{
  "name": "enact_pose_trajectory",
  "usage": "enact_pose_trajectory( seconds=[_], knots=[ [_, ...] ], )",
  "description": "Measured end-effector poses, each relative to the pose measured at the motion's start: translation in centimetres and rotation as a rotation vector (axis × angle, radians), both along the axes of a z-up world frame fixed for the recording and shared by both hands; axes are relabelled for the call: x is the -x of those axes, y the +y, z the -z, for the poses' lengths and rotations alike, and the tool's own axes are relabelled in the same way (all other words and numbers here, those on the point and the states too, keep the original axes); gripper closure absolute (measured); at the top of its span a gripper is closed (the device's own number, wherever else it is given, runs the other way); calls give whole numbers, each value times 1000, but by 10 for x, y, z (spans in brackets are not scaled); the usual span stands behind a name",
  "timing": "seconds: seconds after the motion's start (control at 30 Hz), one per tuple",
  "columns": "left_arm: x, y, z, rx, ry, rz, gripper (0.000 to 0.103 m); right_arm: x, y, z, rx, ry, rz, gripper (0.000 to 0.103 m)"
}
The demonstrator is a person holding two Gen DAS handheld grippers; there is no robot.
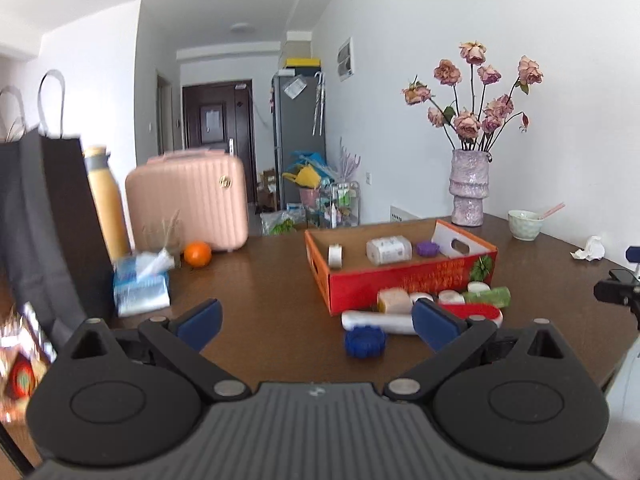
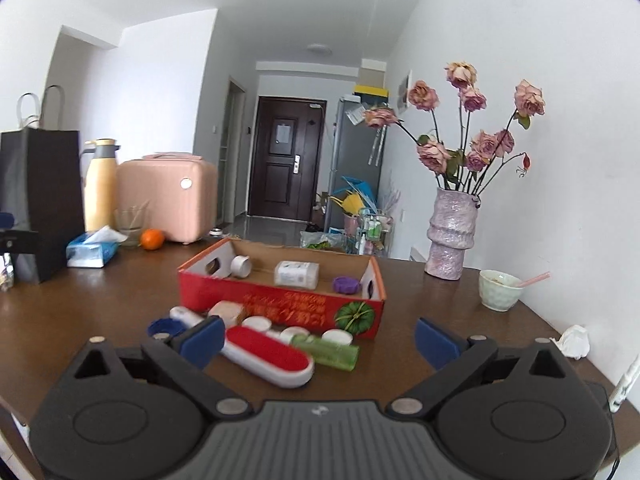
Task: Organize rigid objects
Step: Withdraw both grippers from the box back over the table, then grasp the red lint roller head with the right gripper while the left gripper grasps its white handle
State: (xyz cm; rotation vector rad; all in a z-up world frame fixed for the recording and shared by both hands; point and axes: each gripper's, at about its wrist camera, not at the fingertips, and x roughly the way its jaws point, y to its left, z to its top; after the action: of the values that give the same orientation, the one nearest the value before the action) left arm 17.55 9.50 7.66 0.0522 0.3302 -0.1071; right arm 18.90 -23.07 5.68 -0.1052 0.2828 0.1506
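Observation:
A red cardboard box [image 1: 404,282] [image 2: 256,300] sits on the brown table. Inside it lie a tape roll [image 1: 335,255] [image 2: 241,266], a white bottle [image 1: 389,250] [image 2: 297,273] and a purple lid [image 1: 427,248] [image 2: 346,285]. In front of the box lie a red-and-white lint brush [image 2: 269,354] [image 1: 476,313], a green tube [image 2: 326,352] [image 1: 494,296], a blue lid [image 1: 365,342] [image 2: 162,326], a white tube [image 1: 376,321], a beige block [image 1: 394,301] [image 2: 228,312] and small white jars [image 2: 336,336]. My left gripper [image 1: 316,322] is open and empty above the table. My right gripper [image 2: 320,338] is open and empty over the brush.
A vase of dried roses [image 1: 469,186] [image 2: 450,236], a bowl with a spoon [image 1: 525,224] [image 2: 500,290] and a crumpled tissue [image 2: 574,340] stand at the right. A pink case [image 1: 188,200], orange [image 1: 197,254], tissue pack [image 1: 142,286], thermos [image 1: 106,200] and black bag [image 1: 44,220] stand left.

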Motion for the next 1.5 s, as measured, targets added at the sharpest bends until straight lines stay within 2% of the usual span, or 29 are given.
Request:
enact_pose_trajectory(
  seconds=[0.13, 0.3, 0.43, 0.53, 0.63, 0.8, 1.0, 1.13, 1.27, 1.4, 1.5],
  knots=[
    [40, 6, 22, 109, 86, -13, 0, 44, 20, 29, -18, 4, -15, 0],
    [86, 0, 47, 25, 99, 0, 0, 83, 41, 53, -28, 29, -6, 0],
    [87, -1, 56, 13, 145, 10, 0, 96, 52, 54, -73, 8, -63, 0],
    [74, -7, 62, 4, 175, 0, 0, 92, 52, 60, -113, 68, -107, 0],
    [62, -15, 68, -3, 197, 19, 0, 79, 50, 69, -133, 146, -123, 10],
    [34, -29, 79, -16, 242, 59, 0, 64, 36, 80, -178, 195, -111, 34],
    [-20, -37, 82, -12, 275, 67, 0, 35, 17, 85, -185, 193, -53, 34],
    [-65, -36, 81, 14, 297, 62, 0, -3, 8, 90, -180, 258, -12, 34],
    [-110, -31, 76, 47, 283, 70, 2, -35, 0, 92, -221, 274, 10, 35],
    [-156, -28, 73, 32, 257, 37, 22, -68, -4, 93, -260, 285, 32, 39],
    [-196, -20, 74, 101, 303, 54, 30, -94, -7, 93, -288, 293, 36, 42]
  ],
)
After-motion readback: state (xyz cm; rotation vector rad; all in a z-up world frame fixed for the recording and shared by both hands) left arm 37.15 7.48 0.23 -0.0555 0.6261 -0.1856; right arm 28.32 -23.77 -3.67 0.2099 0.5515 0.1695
